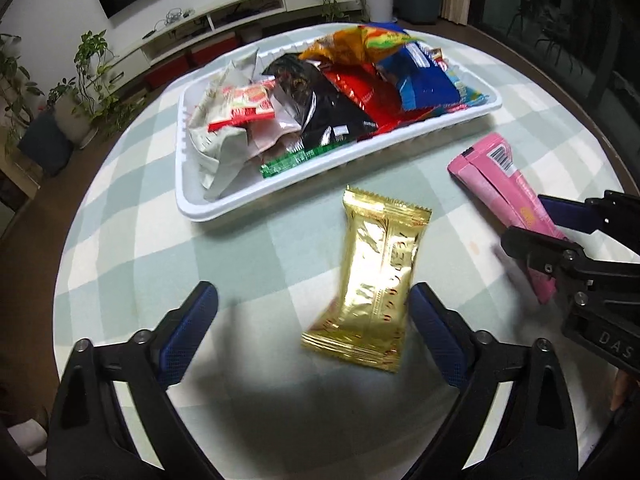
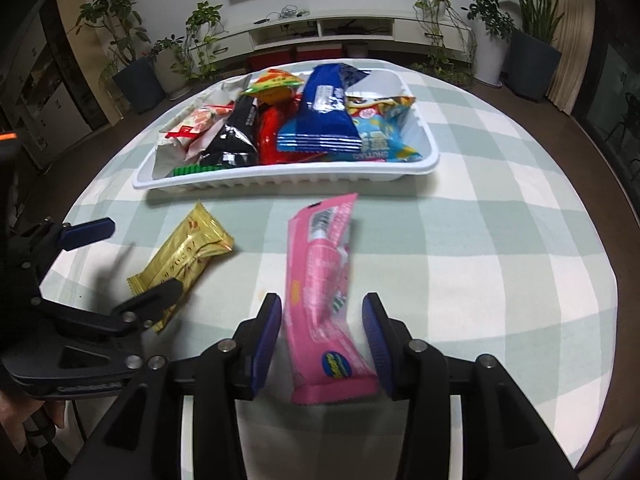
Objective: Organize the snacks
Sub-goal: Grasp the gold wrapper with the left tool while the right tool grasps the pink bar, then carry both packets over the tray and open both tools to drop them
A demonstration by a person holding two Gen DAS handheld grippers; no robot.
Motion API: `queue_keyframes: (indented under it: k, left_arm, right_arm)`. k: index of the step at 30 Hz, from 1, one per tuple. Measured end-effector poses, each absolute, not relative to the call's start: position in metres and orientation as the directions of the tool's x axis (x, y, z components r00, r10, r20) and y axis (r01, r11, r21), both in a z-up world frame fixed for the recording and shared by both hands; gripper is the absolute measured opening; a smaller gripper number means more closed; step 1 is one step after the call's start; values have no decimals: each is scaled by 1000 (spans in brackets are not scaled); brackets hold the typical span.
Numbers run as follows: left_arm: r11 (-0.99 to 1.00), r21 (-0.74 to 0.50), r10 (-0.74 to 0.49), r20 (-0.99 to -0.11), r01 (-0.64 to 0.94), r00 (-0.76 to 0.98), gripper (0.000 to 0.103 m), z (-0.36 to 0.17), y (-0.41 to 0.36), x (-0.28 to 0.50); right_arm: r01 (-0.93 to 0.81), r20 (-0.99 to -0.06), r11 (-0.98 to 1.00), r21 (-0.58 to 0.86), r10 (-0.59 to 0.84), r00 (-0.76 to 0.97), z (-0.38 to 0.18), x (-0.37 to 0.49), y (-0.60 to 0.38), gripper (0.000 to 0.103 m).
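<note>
A gold foil packet (image 1: 376,288) lies flat on the checked cloth between my left gripper's (image 1: 312,312) wide-apart fingers, close to the right-hand pad; the gripper is open. From the right wrist view the left gripper (image 2: 120,260) straddles the near end of the gold packet (image 2: 188,252). A long pink packet (image 2: 320,280) lies lengthwise between my right gripper's (image 2: 322,320) blue pads, with narrow gaps on both sides at the tips. In the left wrist view the pink packet (image 1: 500,184) runs into the right gripper (image 1: 540,224). A white tray (image 1: 224,208) (image 2: 280,184) holds several snack packets.
The round table carries a green-and-white checked cloth (image 2: 480,240), and its dark rim curves close on the right. The tray sits just beyond both packets. A hand (image 2: 24,420) grips the left tool. Potted plants and a low white cabinet stand past the table.
</note>
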State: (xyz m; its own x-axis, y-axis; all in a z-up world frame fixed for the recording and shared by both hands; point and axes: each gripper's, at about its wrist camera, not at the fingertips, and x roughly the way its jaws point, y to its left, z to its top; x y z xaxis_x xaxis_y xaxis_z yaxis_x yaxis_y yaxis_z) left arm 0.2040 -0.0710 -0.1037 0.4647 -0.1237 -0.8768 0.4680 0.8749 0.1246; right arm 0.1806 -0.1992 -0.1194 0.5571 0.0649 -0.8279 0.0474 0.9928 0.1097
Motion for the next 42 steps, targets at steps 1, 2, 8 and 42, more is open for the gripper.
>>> queue_keyframes:
  k: [1, 2, 8, 42]
  left_arm:
    - [874, 126, -121, -880, 470, 459, 78, -105, -72, 204]
    - [871, 128, -116, -884, 474, 452, 77, -108, -73, 206]
    - [865, 113, -132, -889, 489, 439, 60, -108, -81, 214]
    - [924, -150, -347, -717, 352, 605, 29, -12, 12, 232]
  right_arm:
    - [42, -828, 993, 108, 66, 557, -120, 182, -198, 45]
    - [38, -829, 994, 107, 68, 556, -121, 184, -196, 45]
    - [16, -836, 995, 99, 75, 543, -126, 186, -193, 45]
    - [173, -706, 967, 189, 12, 709, -40, 157, -292, 23]
